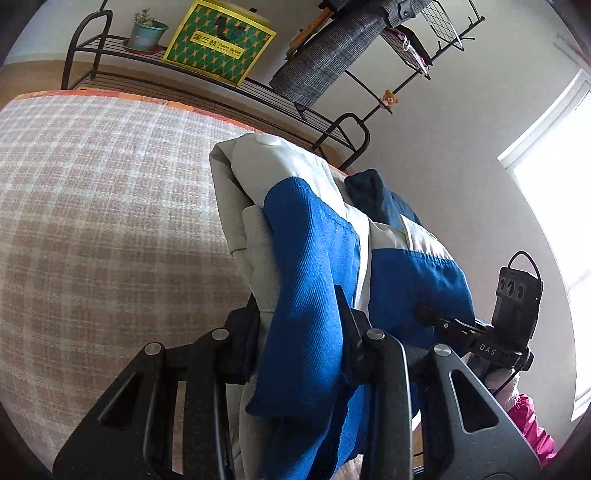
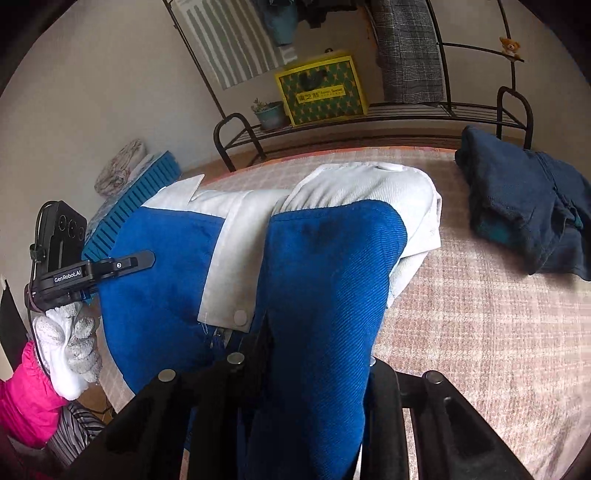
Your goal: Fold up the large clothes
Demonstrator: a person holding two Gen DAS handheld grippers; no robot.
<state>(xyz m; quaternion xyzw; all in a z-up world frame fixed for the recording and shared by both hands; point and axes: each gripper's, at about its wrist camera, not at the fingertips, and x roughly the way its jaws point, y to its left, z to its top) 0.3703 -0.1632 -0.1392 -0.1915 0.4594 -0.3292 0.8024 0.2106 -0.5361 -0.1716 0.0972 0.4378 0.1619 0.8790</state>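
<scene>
A blue and white jacket (image 1: 306,258) hangs lifted above the checked bed cover (image 1: 92,221). In the left wrist view my left gripper (image 1: 301,328) is shut on a bunched fold of its blue cloth, which drapes down between the fingers. To the right, my right gripper (image 1: 428,314) pinches the blue cloth too. In the right wrist view the jacket (image 2: 325,266) spills over my right gripper (image 2: 317,354), hiding its fingertips. My left gripper (image 2: 147,258) clamps the far left edge, held by a gloved hand (image 2: 66,343).
A folded dark navy garment (image 2: 524,218) lies on the bed at the right. Behind the bed a black metal rack holds a yellow-green box (image 1: 218,40), a potted plant (image 1: 146,31) and hanging plaid clothes (image 1: 332,55). A blue slatted crate (image 2: 136,199) sits at the left.
</scene>
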